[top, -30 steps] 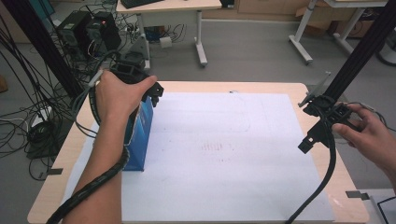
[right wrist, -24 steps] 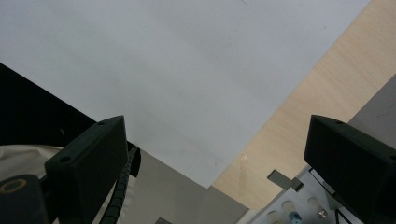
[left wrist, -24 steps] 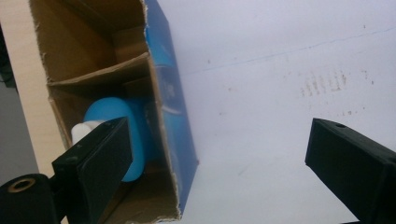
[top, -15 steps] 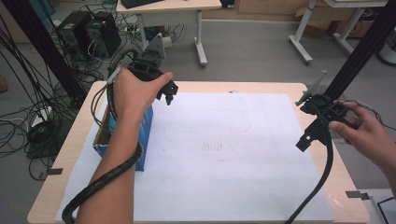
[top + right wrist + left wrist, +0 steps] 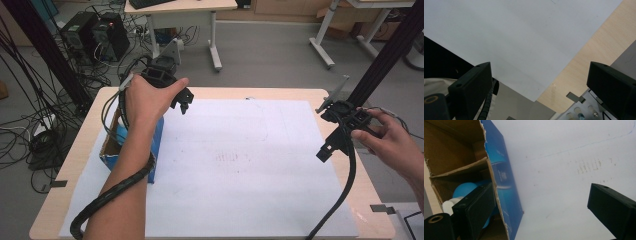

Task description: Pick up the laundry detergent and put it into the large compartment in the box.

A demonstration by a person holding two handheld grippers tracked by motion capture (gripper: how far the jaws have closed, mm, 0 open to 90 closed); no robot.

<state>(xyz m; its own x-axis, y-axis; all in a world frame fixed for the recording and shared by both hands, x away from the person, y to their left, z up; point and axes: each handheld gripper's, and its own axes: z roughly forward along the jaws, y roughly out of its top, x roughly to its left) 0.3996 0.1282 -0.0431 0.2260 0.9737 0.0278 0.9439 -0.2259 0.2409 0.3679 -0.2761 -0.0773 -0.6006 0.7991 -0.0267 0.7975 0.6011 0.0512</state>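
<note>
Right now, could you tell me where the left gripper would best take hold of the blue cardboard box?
Probably its long blue side wall, taken from above. The blue cardboard box stands open-topped, and the left gripper is open with one jaw inside it and the other outside, so it already straddles that thin torn edge.

Left forearm enters from bottom, reaches forward up left side of high view. Left hand (image 5: 147, 97) wraps left gripper (image 5: 183, 106) from above, knuckles up, cable looping along forearm. Left gripper view: jaws wide apart, nothing between them. Right hand (image 5: 392, 140) at far right edge, holds right gripper (image 5: 327, 150) tilted down and inward. Right gripper view: jaws spread wide, nothing held. Hands well apart.
</note>
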